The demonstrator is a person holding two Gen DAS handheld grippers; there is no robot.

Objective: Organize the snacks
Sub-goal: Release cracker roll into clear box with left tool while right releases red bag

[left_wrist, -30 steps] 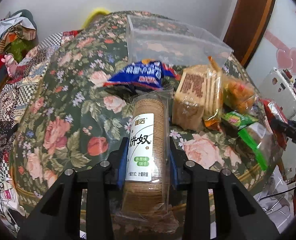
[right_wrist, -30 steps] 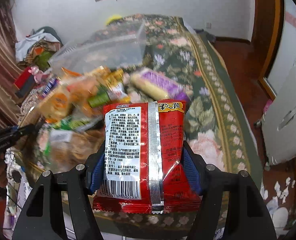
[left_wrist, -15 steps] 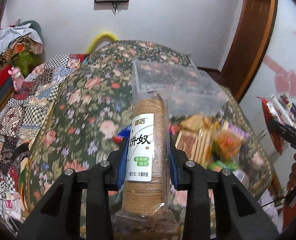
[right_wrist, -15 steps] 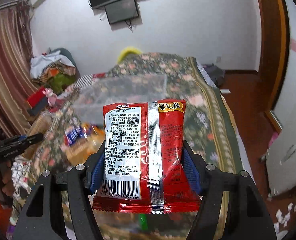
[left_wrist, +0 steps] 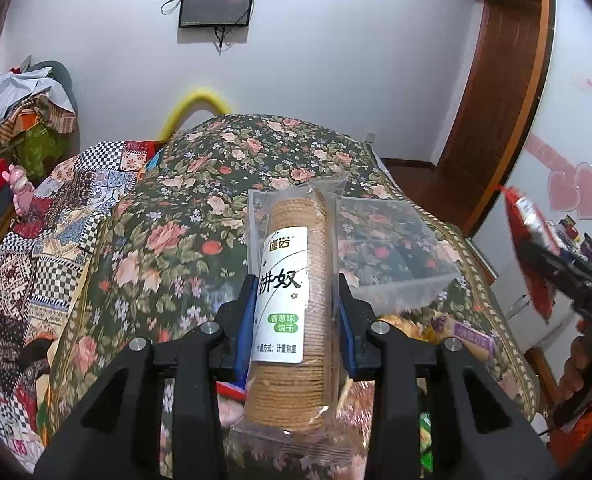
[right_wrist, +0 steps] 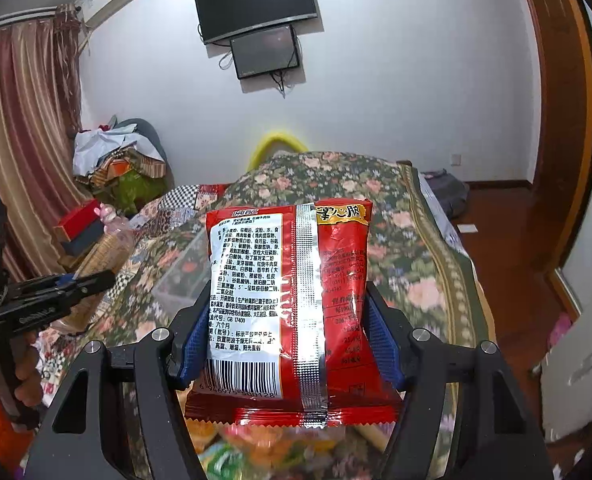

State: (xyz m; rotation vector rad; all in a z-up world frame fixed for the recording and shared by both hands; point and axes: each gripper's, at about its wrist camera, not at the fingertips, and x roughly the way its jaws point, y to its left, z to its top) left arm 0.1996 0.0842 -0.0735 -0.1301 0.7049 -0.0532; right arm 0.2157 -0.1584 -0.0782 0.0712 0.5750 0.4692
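- Two beds fill the room: the nearer bed (left_wrist: 167, 248) has a soft cover of dark green cloth with pink and red roses, and the bed beside it carries a patchwork quilt (left_wrist: 55, 216) of checked squares.
- On the floral cover stands a clear plastic box (left_wrist: 392, 248), rectangular, with thin transparent walls, beyond the tip of the left hand-held gripper.
- Near the front edge of the bed lies a blurred heap of small snack packets (right_wrist: 271, 448) in yellow and green wrappers.
- The red snack bag (right_wrist: 291, 312), flat and glossy with a silver seam and a white printed label, stands upright between the blue pads of the right hand-held gripper (right_wrist: 291, 344), which holds it by both side edges, above the bed.
- The biscuit pack (left_wrist: 296, 304), a long round stack of ridged brown biscuits in clear film with a white label, is clamped upright in the left hand-held gripper (left_wrist: 296, 332), its top reaching past the fingertips.
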